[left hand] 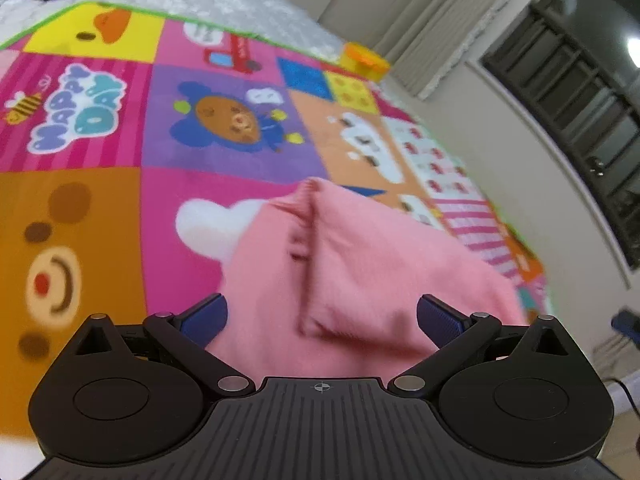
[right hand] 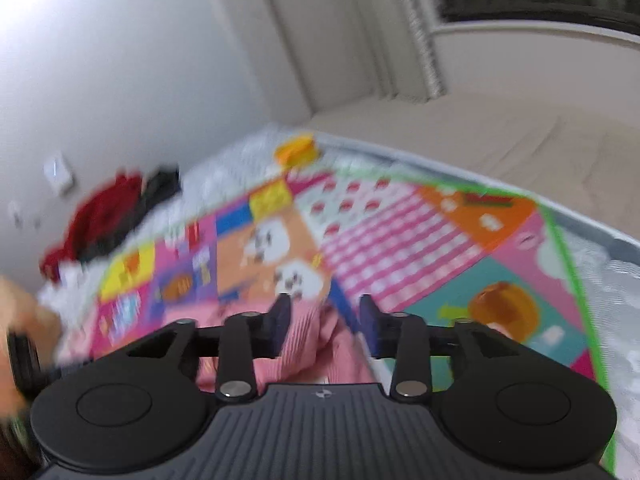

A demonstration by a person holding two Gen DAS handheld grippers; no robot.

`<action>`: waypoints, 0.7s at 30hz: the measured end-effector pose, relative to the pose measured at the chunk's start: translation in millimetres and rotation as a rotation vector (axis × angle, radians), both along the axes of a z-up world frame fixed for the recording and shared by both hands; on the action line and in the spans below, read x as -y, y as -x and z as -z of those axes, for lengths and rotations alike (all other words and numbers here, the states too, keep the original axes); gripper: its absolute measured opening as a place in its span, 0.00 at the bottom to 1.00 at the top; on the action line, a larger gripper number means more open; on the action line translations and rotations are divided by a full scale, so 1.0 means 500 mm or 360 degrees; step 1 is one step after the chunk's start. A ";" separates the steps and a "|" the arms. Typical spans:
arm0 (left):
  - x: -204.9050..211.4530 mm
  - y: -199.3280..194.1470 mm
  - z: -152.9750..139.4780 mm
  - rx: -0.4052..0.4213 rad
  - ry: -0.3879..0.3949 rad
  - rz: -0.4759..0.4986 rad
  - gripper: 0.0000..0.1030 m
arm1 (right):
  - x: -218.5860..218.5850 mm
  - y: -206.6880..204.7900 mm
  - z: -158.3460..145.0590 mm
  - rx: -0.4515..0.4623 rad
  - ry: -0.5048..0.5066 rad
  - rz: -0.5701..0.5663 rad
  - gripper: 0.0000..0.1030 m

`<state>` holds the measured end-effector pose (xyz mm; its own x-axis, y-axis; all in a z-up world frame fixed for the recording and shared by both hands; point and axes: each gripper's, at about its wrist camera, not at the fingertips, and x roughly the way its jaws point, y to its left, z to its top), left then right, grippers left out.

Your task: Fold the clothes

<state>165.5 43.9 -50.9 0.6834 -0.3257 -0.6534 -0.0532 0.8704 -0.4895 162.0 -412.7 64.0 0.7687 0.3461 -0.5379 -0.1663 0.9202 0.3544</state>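
The pink top (left hand: 360,264) lies straight ahead of my left claw (left hand: 322,312), wide open and holding nothing, fold running away from me. My right claw (right hand: 324,320) (half open, empty) hovers over its ribbed edge.

The left wrist view looks low and close over the pink garment (left hand: 360,272) between its fingers. The right wrist view sits higher, tilted toward the wall. Both share the patchwork mat (left hand: 224,80) (right hand: 400,224) beyond the fingers.
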 end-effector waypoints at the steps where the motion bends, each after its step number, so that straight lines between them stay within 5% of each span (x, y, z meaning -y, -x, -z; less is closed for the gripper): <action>1: 0.005 0.019 -0.014 0.0028 0.0004 0.0016 1.00 | 0.016 0.018 -0.019 0.0032 -0.0026 0.0022 0.52; 5: 0.027 0.080 -0.075 0.0171 -0.0023 0.0054 1.00 | 0.071 0.087 -0.083 0.0130 -0.0172 0.0024 0.75; 8: 0.036 0.097 -0.110 0.0231 0.0041 0.0067 1.00 | 0.099 0.083 -0.093 0.0032 -0.0402 -0.0073 0.96; 12: 0.051 0.087 -0.133 0.0240 0.0062 0.0038 1.00 | 0.083 0.008 -0.056 -0.0106 -0.0522 -0.0079 1.00; 17: 0.070 0.032 -0.126 0.0272 -0.0100 -0.0029 1.00 | -0.030 -0.140 -0.006 -0.0089 -0.0152 -0.0097 1.00; 19: 0.067 0.007 -0.106 0.0268 -0.0087 -0.0107 1.00 | -0.043 -0.198 0.019 -0.0201 -0.0328 -0.0240 1.00; 21: 0.056 -0.013 -0.070 0.0226 0.0006 -0.0162 1.00 | -0.026 -0.234 0.036 -0.0331 -0.0671 -0.0375 1.00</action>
<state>171.8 15.6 -16.0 0.7984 -0.2522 -0.5467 -0.0711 0.8622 -0.5016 278.9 -399.9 46.2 0.5355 0.7161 -0.4476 -0.2382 0.6366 0.7335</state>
